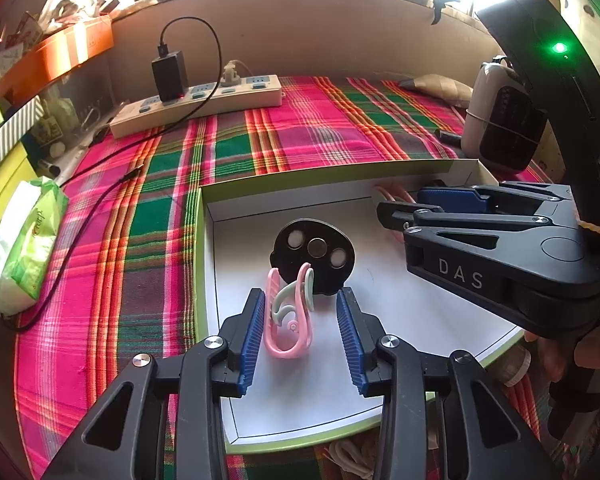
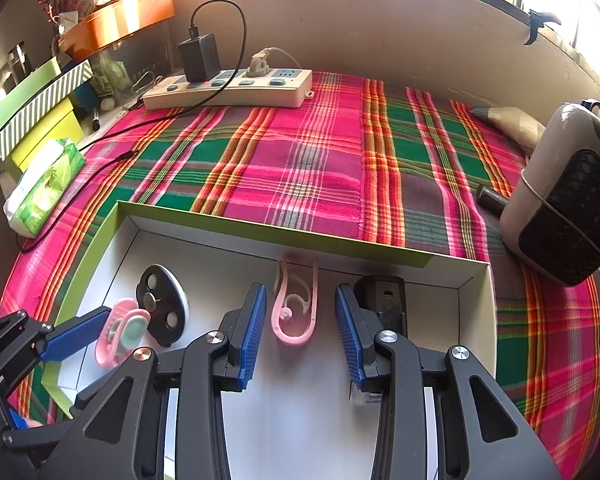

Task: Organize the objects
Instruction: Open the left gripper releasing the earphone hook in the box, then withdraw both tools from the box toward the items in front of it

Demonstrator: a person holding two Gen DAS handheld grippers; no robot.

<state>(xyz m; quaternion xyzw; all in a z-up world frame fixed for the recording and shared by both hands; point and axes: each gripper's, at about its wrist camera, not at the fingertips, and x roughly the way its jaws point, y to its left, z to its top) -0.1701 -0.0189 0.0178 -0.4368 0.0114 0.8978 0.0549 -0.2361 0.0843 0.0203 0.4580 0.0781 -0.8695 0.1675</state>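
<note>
A pink-and-mint clip (image 1: 288, 320) stands on edge inside a shallow white box with a green rim (image 1: 198, 260). My left gripper (image 1: 301, 291) is open around it, and the blue pads sit on either side without pressing. Just behind the clip lies a black round disc (image 1: 312, 258). In the right wrist view, my right gripper (image 2: 300, 286) is open over a plain pink clip (image 2: 296, 312) lying by the box's far wall (image 2: 260, 228). A black block (image 2: 384, 300) sits behind its right finger. The left gripper's blue finger (image 2: 76, 338) shows at the lower left, beside the pink-and-mint clip (image 2: 120, 332).
The box rests on a pink and green plaid cloth (image 1: 300, 132). A white power strip with a black charger (image 1: 196, 100) lies at the back. A green tissue pack (image 1: 24, 240) is on the left and a white-and-black device (image 1: 496, 120) on the right. Stacked boxes line the left edge.
</note>
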